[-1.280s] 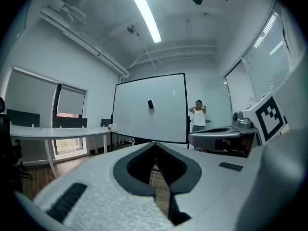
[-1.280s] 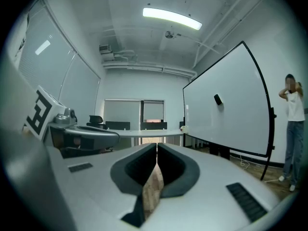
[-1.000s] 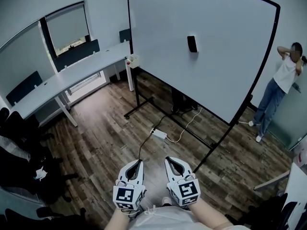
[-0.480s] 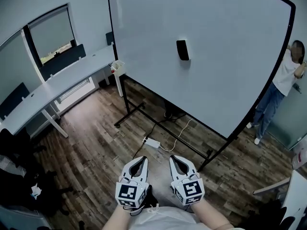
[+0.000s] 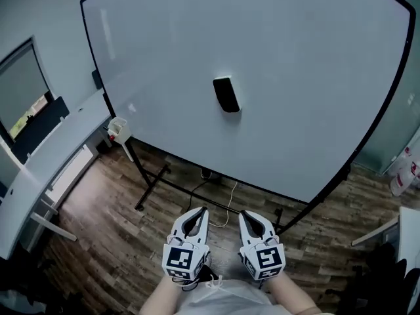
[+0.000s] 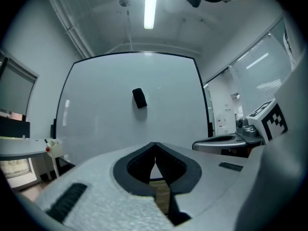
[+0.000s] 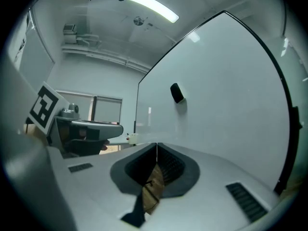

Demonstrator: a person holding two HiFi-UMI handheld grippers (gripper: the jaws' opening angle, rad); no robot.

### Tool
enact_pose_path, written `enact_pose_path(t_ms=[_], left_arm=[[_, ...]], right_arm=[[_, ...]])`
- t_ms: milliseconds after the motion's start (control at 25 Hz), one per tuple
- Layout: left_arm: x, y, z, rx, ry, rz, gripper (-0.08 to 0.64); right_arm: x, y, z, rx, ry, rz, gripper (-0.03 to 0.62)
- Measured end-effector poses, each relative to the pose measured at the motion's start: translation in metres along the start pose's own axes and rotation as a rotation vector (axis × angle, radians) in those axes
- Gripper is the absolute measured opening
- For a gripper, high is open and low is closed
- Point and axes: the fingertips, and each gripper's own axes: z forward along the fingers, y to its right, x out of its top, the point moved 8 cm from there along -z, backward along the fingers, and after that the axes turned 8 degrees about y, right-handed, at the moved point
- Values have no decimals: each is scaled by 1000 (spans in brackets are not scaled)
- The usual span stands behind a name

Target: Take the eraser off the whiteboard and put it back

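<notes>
A black eraser (image 5: 226,94) clings to the middle of a big white whiteboard (image 5: 275,58) on a black wheeled stand. It also shows as a small dark block, the eraser (image 6: 139,98) in the left gripper view and the eraser (image 7: 177,93) in the right gripper view. My left gripper (image 5: 204,210) and right gripper (image 5: 242,212) are side by side low in the head view, well short of the board. Both are shut with nothing between their jaws, and both point level at the board.
A long grey desk (image 5: 39,169) runs along the left wall under a window. A small white box with a red part (image 5: 117,129) hangs at the board's lower left corner. A cable (image 5: 220,205) lies on the wooden floor (image 5: 98,241) beneath the stand.
Both grippers have come much nearer to the whiteboard, which now fills the head view. The eraser looks larger and more centred. The person at the right has left the view.
</notes>
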Motion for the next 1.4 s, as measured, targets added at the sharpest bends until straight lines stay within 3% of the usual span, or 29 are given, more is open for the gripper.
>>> enact_pose_path(t_ms=[280,600,800,880,920,1000,1200,1400], left_arm=[[12,-67,89,-212,59,15,17],[33,-87,147,-300,144,-23,17],[63,-78,174,-294,214,-12,18],[73,-76,183,-284,232,-45,18],[77,-76,188,-279,236,-68,36],[83,-77,200,-282,232,-100,173],[90,-80,233,-248,205,-81,266],[108,-81,258,-219,177,-117,313]], right_arm=[[3,9,75,-201,18,-14,28],[7,22,110,-301,-15,-47,28],[12,35,116,-282,-11,-63,28],[14,40,118,-269,-13,-66,28],[14,43,119,-265,-16,-69,28],[17,48,123,-257,-18,-76,28],[26,58,130,-245,-1,-96,28],[29,65,128,-233,5,-108,28]])
